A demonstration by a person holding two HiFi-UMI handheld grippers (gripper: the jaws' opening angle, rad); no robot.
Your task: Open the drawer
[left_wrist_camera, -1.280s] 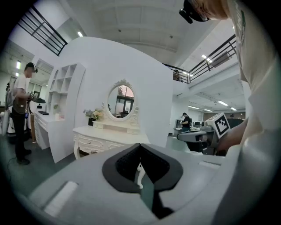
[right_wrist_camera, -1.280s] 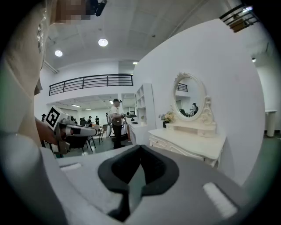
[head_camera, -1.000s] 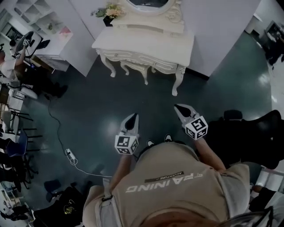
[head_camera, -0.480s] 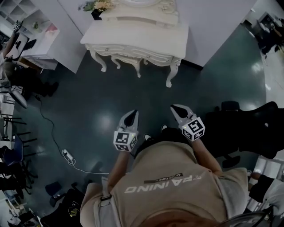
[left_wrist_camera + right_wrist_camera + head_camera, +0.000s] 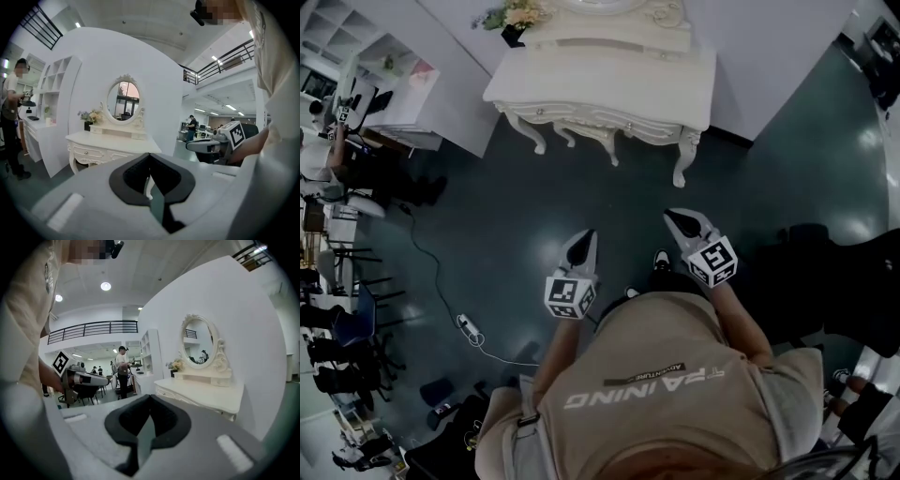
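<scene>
A white carved dressing table [image 5: 609, 70] stands at the top of the head view, its drawer fronts [image 5: 600, 122] with small knobs closed. Both grippers hover over the dark floor, well short of it. My left gripper [image 5: 583, 242] is shut and empty; my right gripper [image 5: 678, 221] is shut and empty too. In the left gripper view the closed jaw tips [image 5: 150, 157] point at the table [image 5: 108, 143], with a drawer knob [image 5: 86, 153] visible. The right gripper view shows its jaw tips [image 5: 150, 399] together and the table [image 5: 201, 392] ahead to the right.
An oval mirror [image 5: 123, 101] and a flower vase [image 5: 514, 23] sit on the table. A white shelf unit [image 5: 384, 66] with a person beside it is at the left. A power strip and cable [image 5: 469, 328] lie on the floor; black chairs [image 5: 844, 281] stand at the right.
Both grippers have advanced a little across the floor toward the dressing table, still shut and side by side. The head view has shifted with the person's steps.
</scene>
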